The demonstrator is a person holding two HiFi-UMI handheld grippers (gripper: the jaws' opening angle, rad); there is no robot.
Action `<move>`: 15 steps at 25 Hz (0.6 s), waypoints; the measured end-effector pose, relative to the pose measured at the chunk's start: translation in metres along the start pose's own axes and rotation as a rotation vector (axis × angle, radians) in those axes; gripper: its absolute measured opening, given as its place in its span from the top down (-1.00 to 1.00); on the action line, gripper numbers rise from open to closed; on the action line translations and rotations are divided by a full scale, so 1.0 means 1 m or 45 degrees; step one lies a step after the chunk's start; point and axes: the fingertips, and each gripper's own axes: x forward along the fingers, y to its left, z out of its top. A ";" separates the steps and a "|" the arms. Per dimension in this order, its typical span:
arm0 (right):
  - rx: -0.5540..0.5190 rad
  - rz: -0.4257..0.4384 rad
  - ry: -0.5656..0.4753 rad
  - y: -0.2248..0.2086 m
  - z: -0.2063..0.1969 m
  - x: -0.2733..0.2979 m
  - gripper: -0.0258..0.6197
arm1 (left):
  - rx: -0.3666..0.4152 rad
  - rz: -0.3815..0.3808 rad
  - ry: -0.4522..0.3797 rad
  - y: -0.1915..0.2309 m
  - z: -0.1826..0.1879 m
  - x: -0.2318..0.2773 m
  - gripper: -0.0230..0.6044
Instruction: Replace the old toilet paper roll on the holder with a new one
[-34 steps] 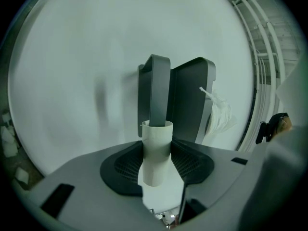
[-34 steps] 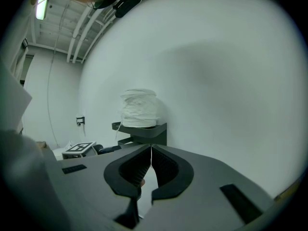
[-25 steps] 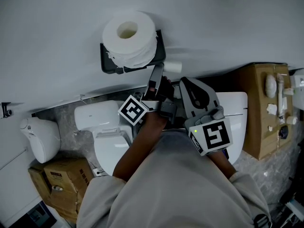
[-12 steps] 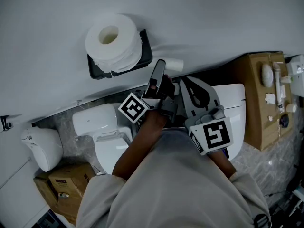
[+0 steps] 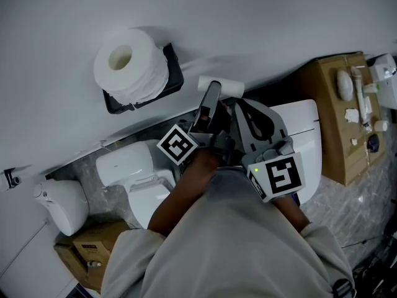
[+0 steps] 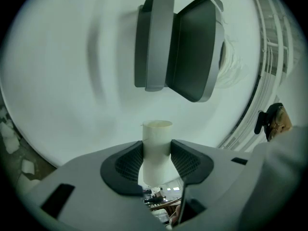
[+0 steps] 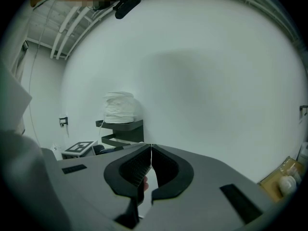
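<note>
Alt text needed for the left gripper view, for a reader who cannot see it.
The left claw grips an empty cardboard tube, upright between its pads, in front of a white wall. Above it a dark grey holder is fixed to the wall, with the edge of a white paper roll showing behind its right side.

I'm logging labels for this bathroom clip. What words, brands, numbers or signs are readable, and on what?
No text can be read anywhere.
Cardboard box, lower left in the head view: a dark label, too small and blurred to read.
Left gripper and right gripper: square black-and-white marker patterns, no letters.
</note>
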 end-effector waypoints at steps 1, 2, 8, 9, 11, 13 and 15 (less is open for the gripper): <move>0.002 0.001 0.001 0.000 0.000 0.000 0.87 | 0.017 0.004 0.008 -0.002 -0.002 -0.001 0.33; 0.004 0.004 0.002 0.001 0.000 0.000 0.87 | 0.032 0.006 0.014 -0.003 -0.003 -0.003 0.33; -0.001 0.038 0.001 0.008 -0.001 0.002 0.87 | 0.142 0.029 0.026 -0.005 -0.004 -0.014 0.34; -0.004 0.047 0.003 0.011 -0.001 0.003 0.87 | 0.175 0.043 0.022 -0.005 -0.001 -0.019 0.34; -0.011 0.068 0.002 0.017 -0.001 0.004 0.87 | 0.269 0.097 0.017 -0.003 0.006 -0.029 0.34; -0.018 0.092 -0.003 0.023 -0.001 0.005 0.87 | 0.333 0.129 0.005 -0.006 0.012 -0.038 0.34; -0.025 0.120 -0.005 0.031 0.001 0.009 0.87 | 0.359 0.132 -0.011 -0.011 0.018 -0.046 0.34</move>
